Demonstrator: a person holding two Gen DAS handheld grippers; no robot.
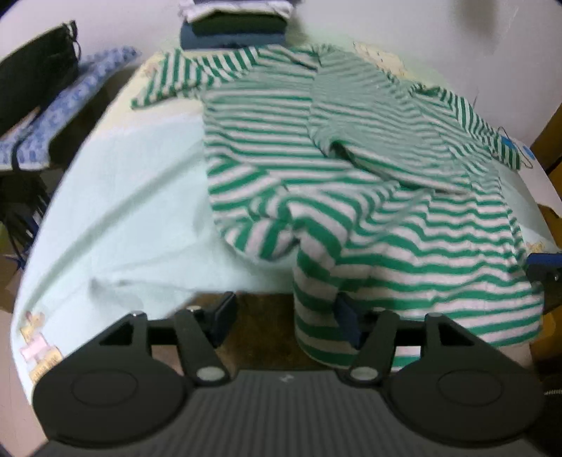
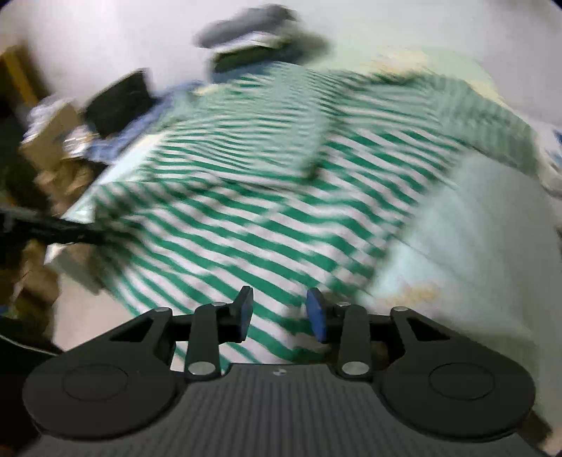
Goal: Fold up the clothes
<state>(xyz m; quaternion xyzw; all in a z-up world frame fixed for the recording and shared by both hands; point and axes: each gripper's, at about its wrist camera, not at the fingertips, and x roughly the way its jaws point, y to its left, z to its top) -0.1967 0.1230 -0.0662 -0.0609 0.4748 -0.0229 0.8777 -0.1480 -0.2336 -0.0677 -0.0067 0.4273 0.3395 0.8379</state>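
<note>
A green and white striped shirt (image 1: 316,168) lies crumpled on a table with a pale green cloth (image 1: 133,197), one side folded over and its lower hem hanging off the near edge. My left gripper (image 1: 284,316) is open at the table's near edge, its right finger against the hanging hem, nothing held. In the blurred right wrist view the same shirt (image 2: 246,211) fills the middle. My right gripper (image 2: 280,314) is open just above the shirt's near hem, its fingers apart and empty.
A stack of folded dark and striped clothes (image 1: 233,24) sits at the table's far edge. A black bag (image 1: 35,77) and a blue patterned cloth (image 1: 70,98) lie to the left. The other gripper (image 1: 544,277) shows at the right edge. Cardboard boxes (image 2: 52,147) stand to the left.
</note>
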